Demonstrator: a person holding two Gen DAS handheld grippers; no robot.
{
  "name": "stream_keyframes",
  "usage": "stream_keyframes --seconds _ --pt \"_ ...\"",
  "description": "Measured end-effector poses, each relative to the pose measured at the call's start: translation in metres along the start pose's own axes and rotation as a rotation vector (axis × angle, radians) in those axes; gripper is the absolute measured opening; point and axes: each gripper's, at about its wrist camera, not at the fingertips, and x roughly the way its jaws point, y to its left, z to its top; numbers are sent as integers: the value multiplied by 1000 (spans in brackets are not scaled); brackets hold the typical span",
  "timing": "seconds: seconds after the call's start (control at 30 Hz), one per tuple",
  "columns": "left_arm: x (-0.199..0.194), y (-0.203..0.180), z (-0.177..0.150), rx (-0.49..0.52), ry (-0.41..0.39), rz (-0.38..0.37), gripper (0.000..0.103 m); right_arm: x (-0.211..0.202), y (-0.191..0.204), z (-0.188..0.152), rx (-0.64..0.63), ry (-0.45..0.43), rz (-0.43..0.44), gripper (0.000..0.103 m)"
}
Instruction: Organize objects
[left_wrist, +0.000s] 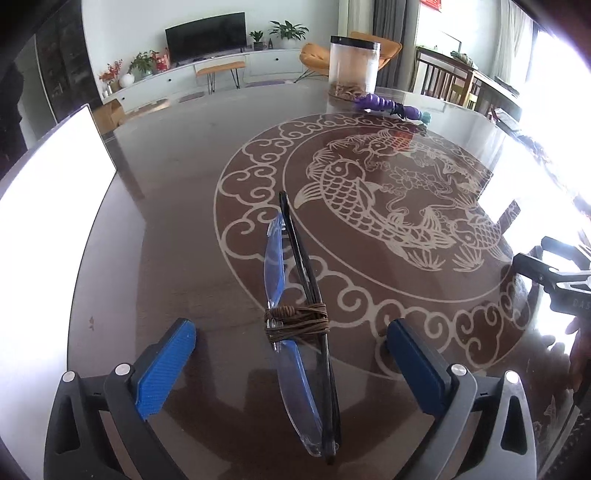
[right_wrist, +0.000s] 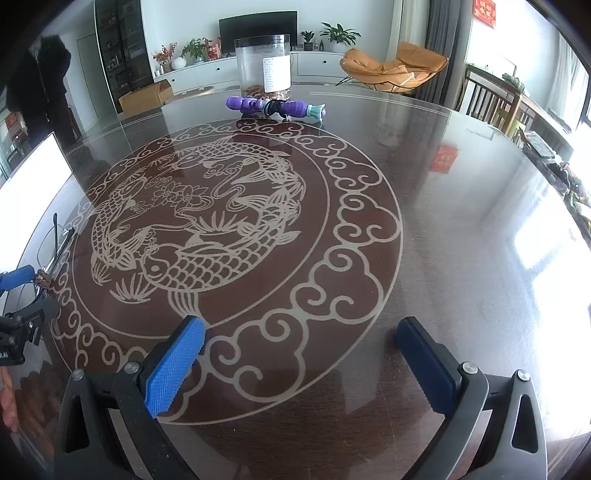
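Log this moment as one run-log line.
left gripper: open, straddling bundle | bundle: two glasses, cord-tied, on table | right gripper: open, empty

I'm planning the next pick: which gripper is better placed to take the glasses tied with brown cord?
Left. The bundled glasses lie on the table right between the left gripper's open fingers. The right gripper is open over bare table, the glasses far off to its side.

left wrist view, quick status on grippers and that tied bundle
Left gripper open, straddling the tied bundle, pads clear of it. Right gripper open, empty. Bundle flat on table; nothing in the way.
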Motion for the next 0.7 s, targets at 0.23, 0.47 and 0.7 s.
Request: stream_keyframes --seconds 0.23,0.47,0.7 --pt "-4 -7 0 -6 -4 9 103 0 0 1 -26 9 16 103" --pt "-5 -7 -2 -6 -6 10 103 30 -6 64 -409 84 34 103" --pt "-7 -6 2 -6 -6 6 103 76 12 175 -571 54 51 103"
